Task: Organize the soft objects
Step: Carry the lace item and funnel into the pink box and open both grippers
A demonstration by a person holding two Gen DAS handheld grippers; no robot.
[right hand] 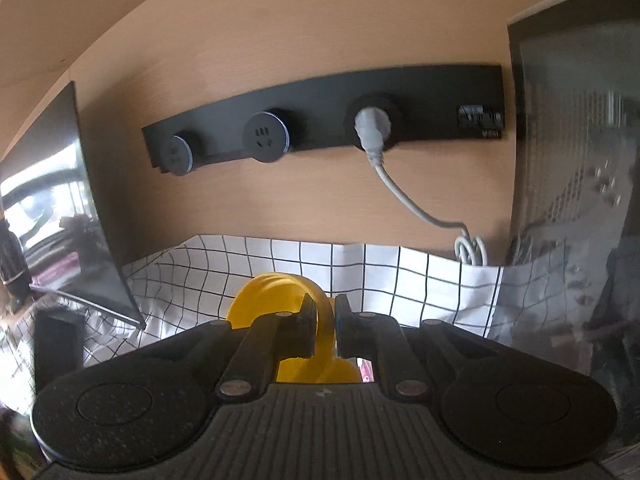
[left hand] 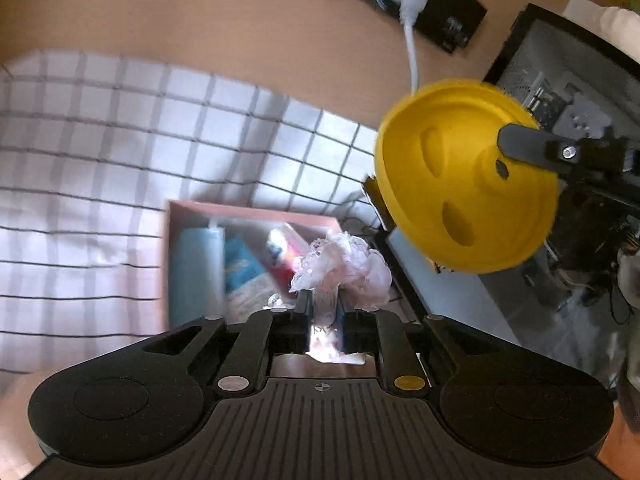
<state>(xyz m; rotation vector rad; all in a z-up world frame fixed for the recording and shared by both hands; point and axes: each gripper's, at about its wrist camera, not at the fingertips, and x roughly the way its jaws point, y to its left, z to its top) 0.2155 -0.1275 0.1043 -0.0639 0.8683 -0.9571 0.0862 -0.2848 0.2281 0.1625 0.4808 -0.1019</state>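
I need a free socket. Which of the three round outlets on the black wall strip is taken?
The rightmost round outlet: a white plug with a cable sits in it; the other two show bare faces.

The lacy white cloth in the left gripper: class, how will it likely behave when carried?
The lacy white cloth looks crumpled and bunched above the left gripper, so probably floppy and light. Its loose frilly edges might snag or sag over the pink box.

The left gripper point(left hand: 322, 312) is matte black plastic: a ribbed deck marked with a small crosshair at 12 o'clock, round domed housings at 9 and 3, and two link arms, one pinned silver, the other brass. The right gripper point(right hand: 324, 330) has the same black build, ribbed deck, domes and dull silver pins.
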